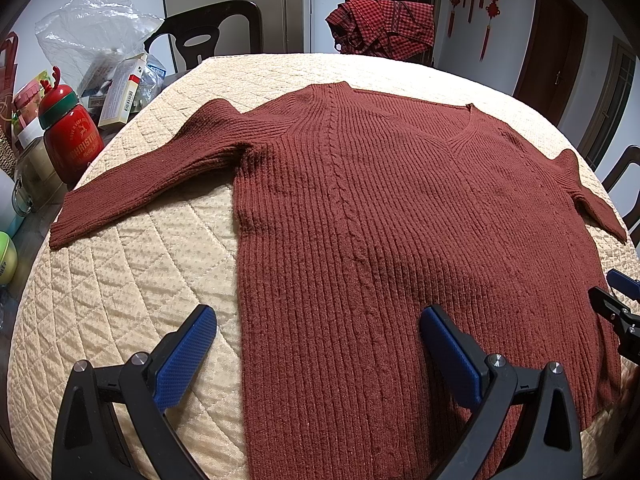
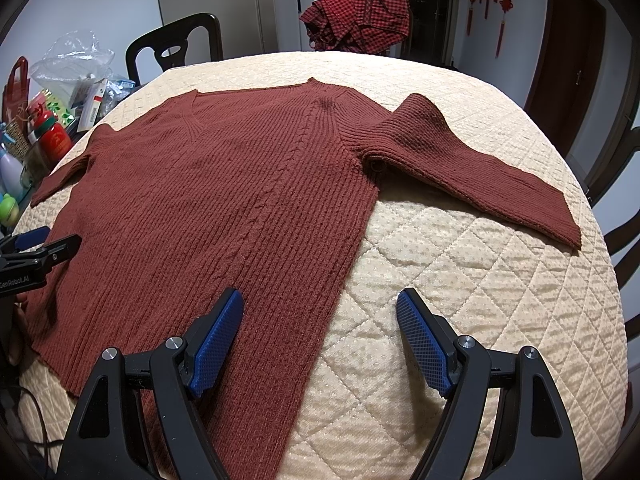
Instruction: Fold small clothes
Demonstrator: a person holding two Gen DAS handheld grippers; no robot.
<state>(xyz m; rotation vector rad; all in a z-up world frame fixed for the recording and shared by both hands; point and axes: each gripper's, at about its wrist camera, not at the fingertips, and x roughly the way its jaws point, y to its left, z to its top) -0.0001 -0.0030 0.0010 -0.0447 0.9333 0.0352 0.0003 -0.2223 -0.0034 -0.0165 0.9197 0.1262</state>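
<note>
Fingers (image 1: 200, 344) of both grippers wide apart, empty, over flat ribbed rust-red sweater (image 1: 400, 220) on quilted cloth (image 1: 140, 280)

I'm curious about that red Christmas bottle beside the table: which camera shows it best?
The left wrist view: the red Christmas bottle is large, with its lettering and antlered lid clear. In the right wrist view it sits small and distorted at the left edge.

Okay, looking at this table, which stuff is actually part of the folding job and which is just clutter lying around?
Part of the job:
- maroon knit sweater, spread flat on the quilted table cover
- left gripper, open
- right gripper, open

Just lying about:
- red Christmas bottle
- clear plastic bag and boxes
- red checked cloth on a chair
</note>
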